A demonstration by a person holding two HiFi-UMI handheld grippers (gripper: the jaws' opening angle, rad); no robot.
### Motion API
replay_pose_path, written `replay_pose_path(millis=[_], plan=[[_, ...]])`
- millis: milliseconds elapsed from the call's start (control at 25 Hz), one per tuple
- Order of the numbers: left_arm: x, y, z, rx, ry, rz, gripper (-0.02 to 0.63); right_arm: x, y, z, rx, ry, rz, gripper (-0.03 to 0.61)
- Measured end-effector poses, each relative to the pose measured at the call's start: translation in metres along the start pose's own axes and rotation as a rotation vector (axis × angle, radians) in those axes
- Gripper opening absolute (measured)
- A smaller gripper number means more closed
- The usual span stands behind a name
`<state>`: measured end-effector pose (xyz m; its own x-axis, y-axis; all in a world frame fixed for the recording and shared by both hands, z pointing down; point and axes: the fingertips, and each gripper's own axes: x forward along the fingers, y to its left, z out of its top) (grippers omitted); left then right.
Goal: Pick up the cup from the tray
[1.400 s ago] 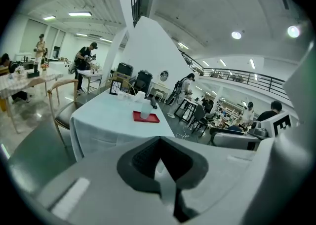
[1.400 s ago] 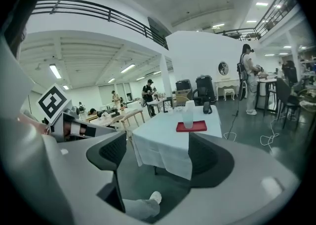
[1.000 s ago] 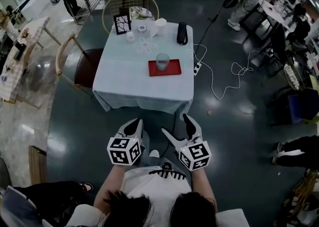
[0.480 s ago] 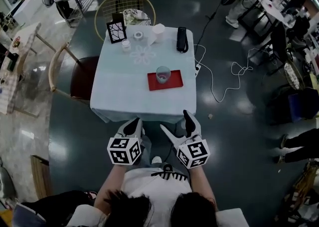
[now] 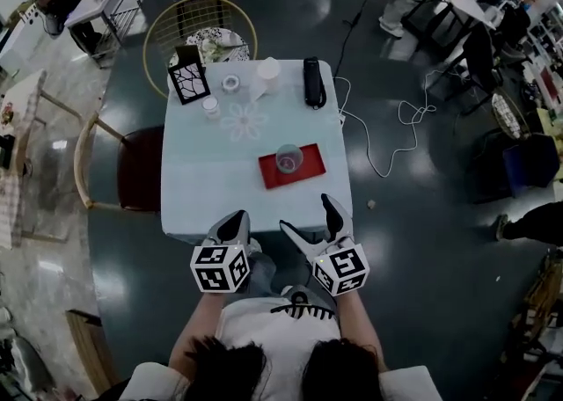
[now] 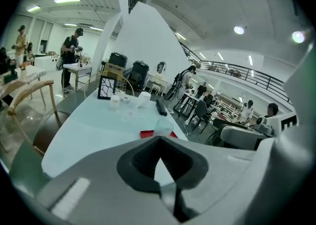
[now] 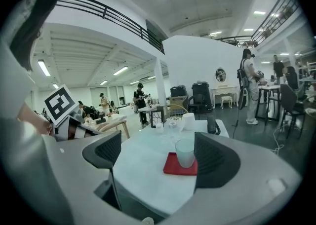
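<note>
**Open hall, pale table: you are closing on the tray**

Setting: a wide hall with a dark, shiny floor point(image 5: 422, 241) is surrounding a pale-clothed table point(image 5: 202, 179). People are working at desks well apart from you.

Change logged: the table is sitting lower and nearer in the head view than a second ago, so you are walking up to it. Both grippers, then over bare floor, are now reaching its near edge.

- Tray point(image 5: 311, 164): red, lying flat on the table's near right part.
- Cup point(image 5: 288, 158): translucent, standing upright on the tray, untouched.
- Left gripper point(image 5: 235, 217): its jaws are pressing together on nothing.
- Right gripper point(image 5: 308, 217): its jaws are standing wide apart and empty. Its own view is framing the cup between them, though well ahead.
- Far-end items: a picture frame point(image 5: 187, 83), a white roll point(image 5: 266, 69) and a black handset point(image 5: 312, 83), all clear of the tray.

Reading: the approach is nearly finishing and the grasp is not yet beginning. The right gripper is looking the better placed. You are likely needing only to carry it forward until the cup is sitting between its pads.
</note>
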<state>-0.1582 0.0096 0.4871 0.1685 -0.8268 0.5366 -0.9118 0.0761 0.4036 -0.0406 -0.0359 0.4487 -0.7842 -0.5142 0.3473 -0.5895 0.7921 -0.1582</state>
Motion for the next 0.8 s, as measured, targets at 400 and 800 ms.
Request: replay_pose_path(millis=[400,800], plan=[[0.046,0.033,0.024,0.027,0.069,-0.021,0.0,0.051,-0.037,-0.008,0.021,0.058,-0.115,0.48],[0.078,0.042,0.028,0.049,0.115,-0.033,0.0,0.114,-0.073,-0.034,-0.026,0.117,-0.126,0.48]])
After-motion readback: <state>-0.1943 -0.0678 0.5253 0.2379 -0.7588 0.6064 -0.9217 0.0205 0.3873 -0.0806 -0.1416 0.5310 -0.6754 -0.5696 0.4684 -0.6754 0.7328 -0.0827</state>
